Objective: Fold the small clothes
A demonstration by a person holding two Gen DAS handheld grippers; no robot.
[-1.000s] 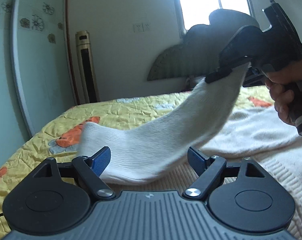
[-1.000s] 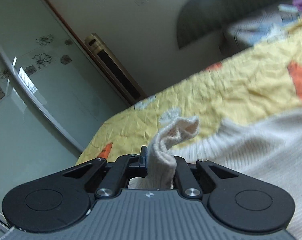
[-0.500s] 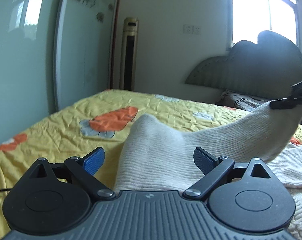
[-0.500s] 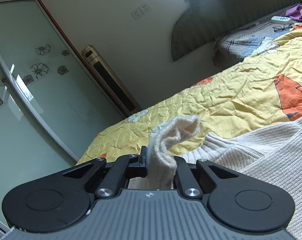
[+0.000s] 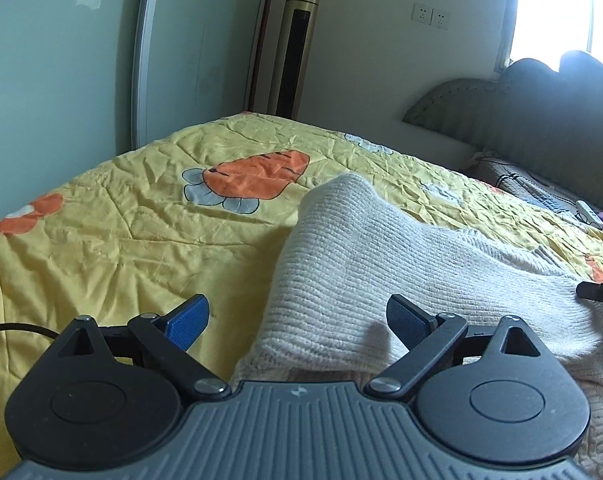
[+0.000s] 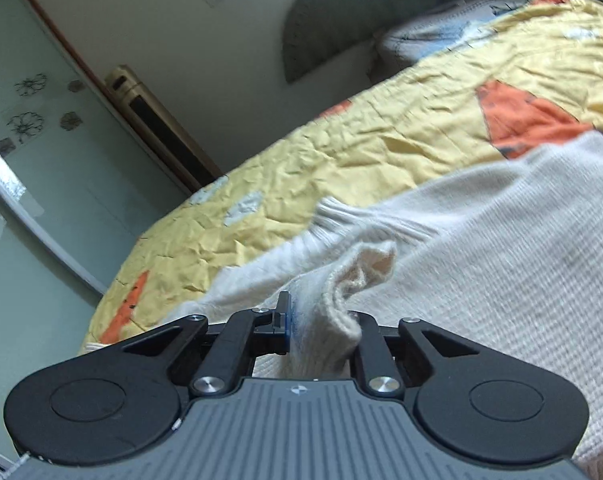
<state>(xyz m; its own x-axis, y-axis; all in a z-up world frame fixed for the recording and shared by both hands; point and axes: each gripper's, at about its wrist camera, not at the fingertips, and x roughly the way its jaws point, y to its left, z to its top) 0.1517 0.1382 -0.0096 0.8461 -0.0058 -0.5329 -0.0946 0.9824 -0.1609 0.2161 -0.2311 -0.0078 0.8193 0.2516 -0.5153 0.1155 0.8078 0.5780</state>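
Observation:
A cream ribbed sock (image 5: 361, 248) lies stretched across the yellow bedcover (image 5: 141, 220) and a cream knit sweater (image 5: 601, 420). My left gripper (image 5: 297, 312) is open, its blue pads (image 5: 189, 320) standing wide on either side of the sock's near part without touching it. At the right edge of the left wrist view, the right gripper's tip (image 5: 597, 290) meets the sock's far end. In the right wrist view, my right gripper (image 6: 321, 316) has the sock's bunched cuff (image 6: 361, 268) between its jaws. The jaws are opening, and the cuff is still pinched low over the sweater (image 6: 501, 240).
A glass wardrobe door (image 5: 61, 80) and a tall gold tower fan unit (image 5: 297, 40) stand beyond the bed's far side. A dark padded headboard (image 5: 541, 112) is at the right, with a remote (image 5: 589, 212) and small items beside it. A black cable (image 5: 13, 328) trails at the left.
The sock hung in the air from the raised right gripper; now it lies lowered on the bed. The right gripper has come down over the sweater. The left gripper swung left and its jaws widened.

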